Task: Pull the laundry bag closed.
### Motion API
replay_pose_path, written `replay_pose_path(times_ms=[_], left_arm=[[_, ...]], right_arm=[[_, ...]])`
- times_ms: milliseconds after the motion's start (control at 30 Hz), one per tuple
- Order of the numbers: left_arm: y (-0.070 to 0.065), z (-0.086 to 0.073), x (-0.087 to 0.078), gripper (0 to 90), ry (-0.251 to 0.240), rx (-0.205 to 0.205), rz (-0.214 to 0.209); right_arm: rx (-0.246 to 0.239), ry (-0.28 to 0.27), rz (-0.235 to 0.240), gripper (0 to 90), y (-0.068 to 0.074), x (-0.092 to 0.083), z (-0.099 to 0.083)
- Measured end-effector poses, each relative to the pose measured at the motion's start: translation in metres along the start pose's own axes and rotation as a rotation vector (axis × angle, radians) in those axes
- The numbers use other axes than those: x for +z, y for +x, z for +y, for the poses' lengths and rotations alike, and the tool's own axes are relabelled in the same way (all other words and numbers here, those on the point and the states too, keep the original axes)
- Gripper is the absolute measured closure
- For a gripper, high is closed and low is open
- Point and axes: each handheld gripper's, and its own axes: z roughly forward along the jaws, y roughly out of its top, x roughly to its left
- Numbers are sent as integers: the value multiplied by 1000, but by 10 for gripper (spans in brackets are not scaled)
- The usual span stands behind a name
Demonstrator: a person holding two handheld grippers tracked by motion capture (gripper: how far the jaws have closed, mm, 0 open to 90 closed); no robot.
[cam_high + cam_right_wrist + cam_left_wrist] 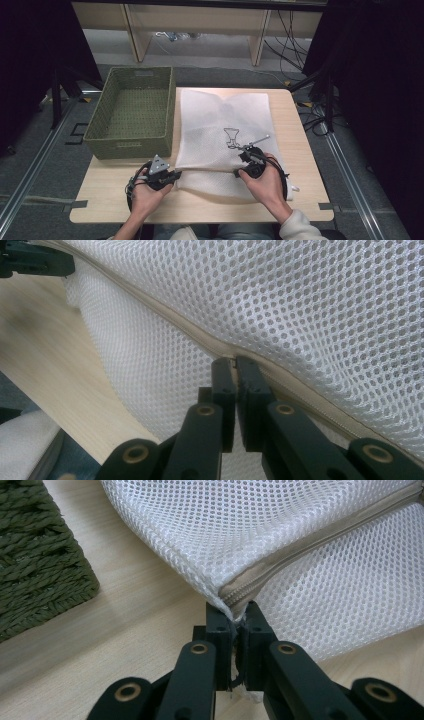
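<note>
We have the white mesh laundry bag [225, 135] lying flat on the worktop [300, 150], just right of the green woven basket [132, 112], with its zipped edge toward us. The zipper [280, 567] runs along that near edge, and we judge both grips are there to work it: one end is anchored so the tape stays taut while the other end is pulled.

The left tool [234, 622] is closed tight on the bag's corner, right where the zipper tape ends; the mesh lifts slightly off the wood there. The right tool [235, 371] is also pinched shut, its jaws meeting at the zipper line farther along. In the high view we see the left tool [167, 175] and right tool [250, 162] well apart along the same edge, the fabric between them drawn into a straight ridge.

We cannot make out what the right tool actually pinches, whether the slider's pull tab or just the tape. A dark printed figure [231, 137] on the bag is too small to read, and we cannot tell whether the bag holds anything. The basket looks empty, though its near wall hides part of its floor.
</note>
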Motion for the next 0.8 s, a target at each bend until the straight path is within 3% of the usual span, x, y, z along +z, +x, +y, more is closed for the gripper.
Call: replay_pose_path(times_ms=[33,233,367,467,700,733,800], left_arm=[[0,0,1,847,-5,-9,-2],[0,-1,1,847,2,0,5],[0,-1,1,847,6,-2,3],[-1,-1,1,847,0,-6,1],[0,-1,1,847,3,-3,-1],[1,0,1,847,2,18,0],[0,-1,1,847,3,5,1]], right_arm=[[-22,5,1,884,-2,0,0],[-17,-4,-11,884,-4,0,-1],[24,16,-20,884,-3,-1,-1],[-14,5,-16,884,-7,-1,-2],[17,9,-18,884,-7,-2,-4],[23,0,-17,884,-7,-3,-4],[25,1,-12,884,-7,-4,-5]])
